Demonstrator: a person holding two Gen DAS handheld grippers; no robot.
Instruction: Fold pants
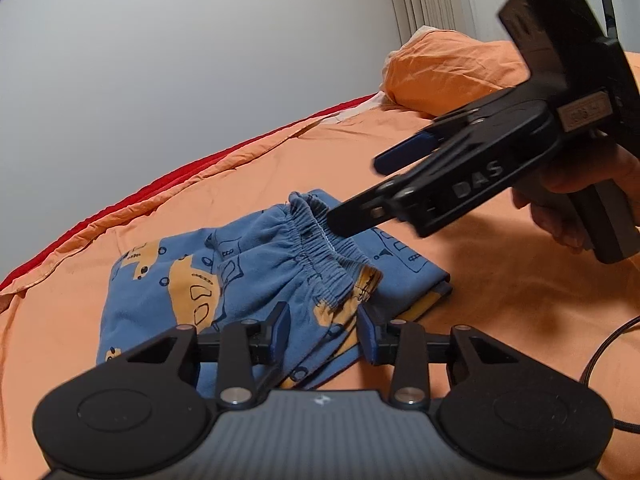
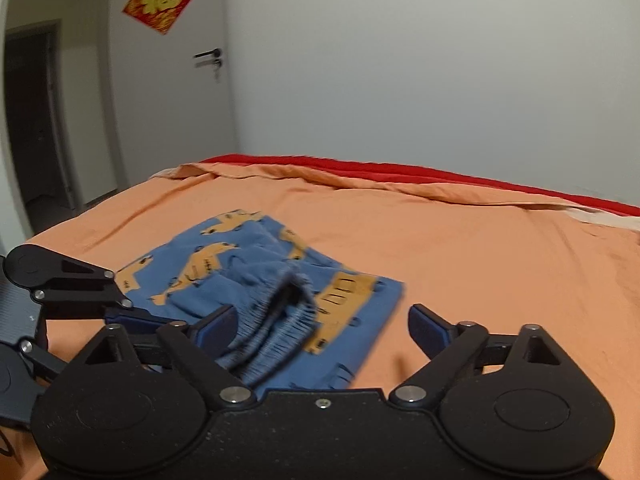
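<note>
Blue pants with an orange vehicle print (image 1: 256,268) lie folded into a small stack on the orange bed sheet, the elastic waistband (image 1: 320,240) bunched on top. My left gripper (image 1: 325,330) is open just above the near edge of the pants, its jaws astride loose cloth but not closed on it. My right gripper (image 2: 320,330) is open wide above the waistband end of the pants (image 2: 280,296); in the left wrist view it (image 1: 360,196) hovers over the waistband, held by a hand.
The orange sheet (image 2: 460,264) covers the bed, with a red blanket edge (image 2: 400,170) along the far side. An orange pillow (image 1: 444,76) lies at the head. A black cable (image 1: 608,356) trails at right. A door (image 2: 172,100) stands beyond the bed.
</note>
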